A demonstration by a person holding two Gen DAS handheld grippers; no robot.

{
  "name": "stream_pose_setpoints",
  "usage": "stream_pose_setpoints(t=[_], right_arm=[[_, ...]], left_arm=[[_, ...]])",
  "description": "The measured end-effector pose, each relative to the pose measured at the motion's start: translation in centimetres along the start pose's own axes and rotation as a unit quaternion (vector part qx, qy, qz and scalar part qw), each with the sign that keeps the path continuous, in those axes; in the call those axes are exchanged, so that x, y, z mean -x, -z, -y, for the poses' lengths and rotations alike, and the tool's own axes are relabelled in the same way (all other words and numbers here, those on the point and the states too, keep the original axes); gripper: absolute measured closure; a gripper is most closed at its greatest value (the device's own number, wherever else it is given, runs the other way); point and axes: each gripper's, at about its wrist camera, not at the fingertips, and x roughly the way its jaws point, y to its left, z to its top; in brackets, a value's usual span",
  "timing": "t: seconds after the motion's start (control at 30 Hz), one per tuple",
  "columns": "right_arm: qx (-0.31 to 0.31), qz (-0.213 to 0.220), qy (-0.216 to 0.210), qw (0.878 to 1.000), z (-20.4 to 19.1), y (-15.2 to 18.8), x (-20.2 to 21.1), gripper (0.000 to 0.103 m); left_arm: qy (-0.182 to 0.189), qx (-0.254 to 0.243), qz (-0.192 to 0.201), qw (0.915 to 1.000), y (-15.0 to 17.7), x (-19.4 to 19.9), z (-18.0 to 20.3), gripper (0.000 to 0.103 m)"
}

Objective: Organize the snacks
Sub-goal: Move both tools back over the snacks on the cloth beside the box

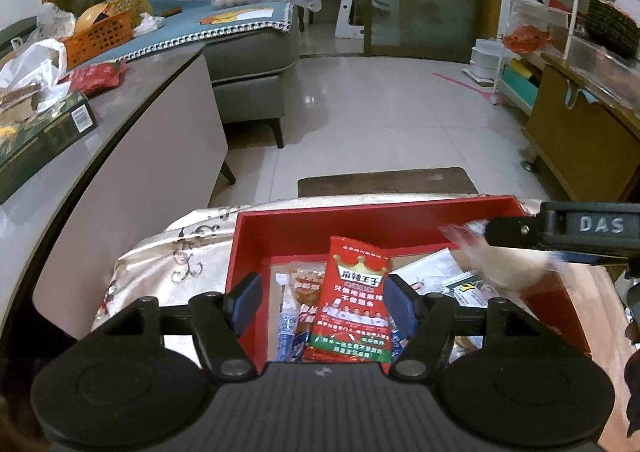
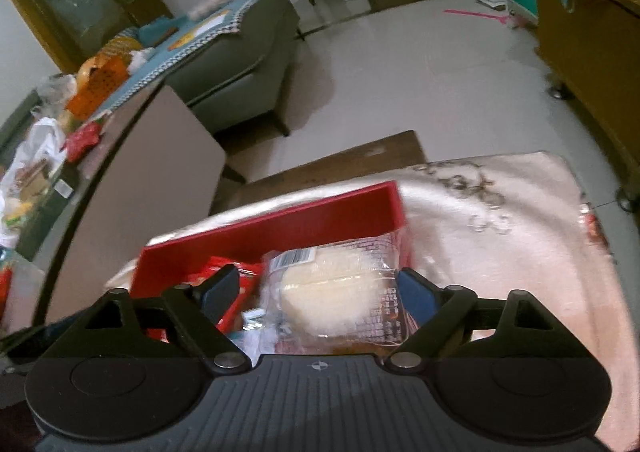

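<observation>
Where cloth lies — red box [image 1: 400, 226], snacks [image 1: 352, 304].

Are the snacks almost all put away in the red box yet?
Partly. The red box already holds several packets. A red spicy-strip packet stands between the fingers of the left gripper, and a clear-wrapped white cake sits between the jaws of the right gripper, over the box. On the grey table, a red bag and a green box still wait.
</observation>
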Motion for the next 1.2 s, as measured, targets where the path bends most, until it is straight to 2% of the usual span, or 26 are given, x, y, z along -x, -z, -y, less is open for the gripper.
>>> stream_pose_setpoints(t=[0.07,0.1,0.17,0.3,0.53,0.67,0.83,1.0,1.1,1.2], right_arm=[[-0.009,-0.006,-0.039,0.999,-0.5,0.1,0.0,0.013],[-0.005,-0.008,-0.045,0.999,-0.8,0.1,0.1,0.013],[0.014,-0.005,-0.033,0.999,-1.5,0.1,0.4,0.013],[0.014,0.003,-0.019,1.0,-0.9,0.1,1.6,0.013],[0.031,0.005,0.019,0.999,0.0,1.5,4.6,0.013],[0.035,0.001,0.034,0.999,1.0,2.9,6.0,0.013],[0.033,-0.028,0.06,0.997,2.8,5.5,6.8,0.012],[0.057,-0.06,0.066,0.994,2.8,7.8,6.6,0.012],[0.064,-0.075,0.071,0.993,3.0,8.3,6.1,0.012],[0.063,-0.079,0.069,0.992,3.1,8.3,6.0,0.012]], left_arm=[[0.002,0.003,-0.004,1.0,0.1,0.0,-0.2,0.042],[0.003,0.003,-0.005,1.0,0.1,0.0,-0.2,0.042],[0.002,0.001,-0.003,1.0,0.2,0.2,-0.2,0.042],[0.005,-0.007,-0.003,1.0,0.6,0.9,-0.3,0.042],[0.016,-0.023,-0.018,0.9994,3.2,2.6,0.8,0.042],[0.019,-0.049,-0.026,0.9983,5.6,4.1,1.9,0.042],[0.021,-0.078,-0.047,0.9957,8.9,5.9,2.3,0.042],[0.017,-0.06,-0.076,0.9952,11.9,7.2,0.7,0.041],[0.028,-0.034,-0.11,0.9929,14.4,7.7,0.1,0.041],[0.033,-0.04,-0.137,0.9893,16.8,8.1,0.7,0.041]])
